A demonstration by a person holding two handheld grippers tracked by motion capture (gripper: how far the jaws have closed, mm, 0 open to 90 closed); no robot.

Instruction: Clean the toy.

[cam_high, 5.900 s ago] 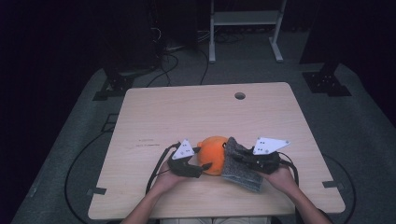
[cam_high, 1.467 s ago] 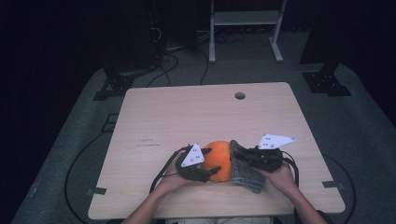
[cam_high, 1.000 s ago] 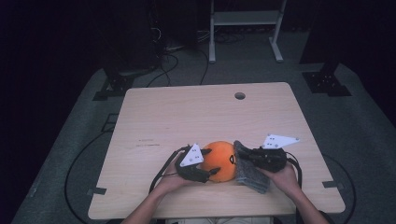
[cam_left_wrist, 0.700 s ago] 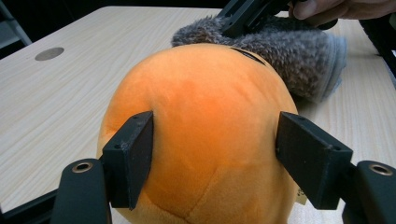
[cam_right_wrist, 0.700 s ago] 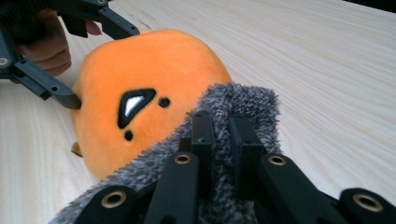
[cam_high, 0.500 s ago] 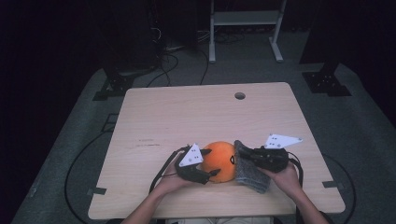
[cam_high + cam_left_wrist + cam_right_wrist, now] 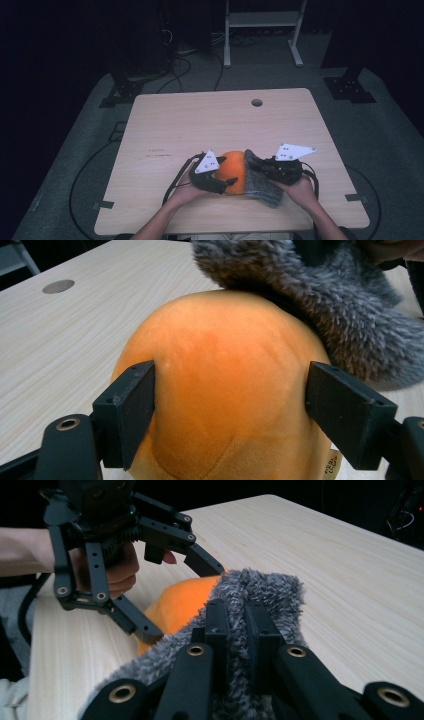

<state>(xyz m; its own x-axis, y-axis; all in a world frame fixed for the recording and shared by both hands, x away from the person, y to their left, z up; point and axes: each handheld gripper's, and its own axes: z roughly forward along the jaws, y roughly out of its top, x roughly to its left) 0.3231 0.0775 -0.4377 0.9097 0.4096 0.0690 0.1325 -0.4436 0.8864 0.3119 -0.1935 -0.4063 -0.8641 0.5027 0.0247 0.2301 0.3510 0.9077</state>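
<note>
At the near edge of the table [image 7: 165, 125], the left gripper [image 7: 230, 405] straddles the orange plush toy [image 7: 225, 390]. Its jaws stand wide on either flank and have just been closing slightly, the left pad touching the fabric, the right pad just clear. The toy's long axis I cannot tell. From the toy's right, the right gripper [image 7: 235, 625] is clamped tight on the rim of the grey fuzzy cover [image 7: 260, 595], whose mouth faces the toy and overlaps its far side. The cover's long axis runs toward the toy.
</note>
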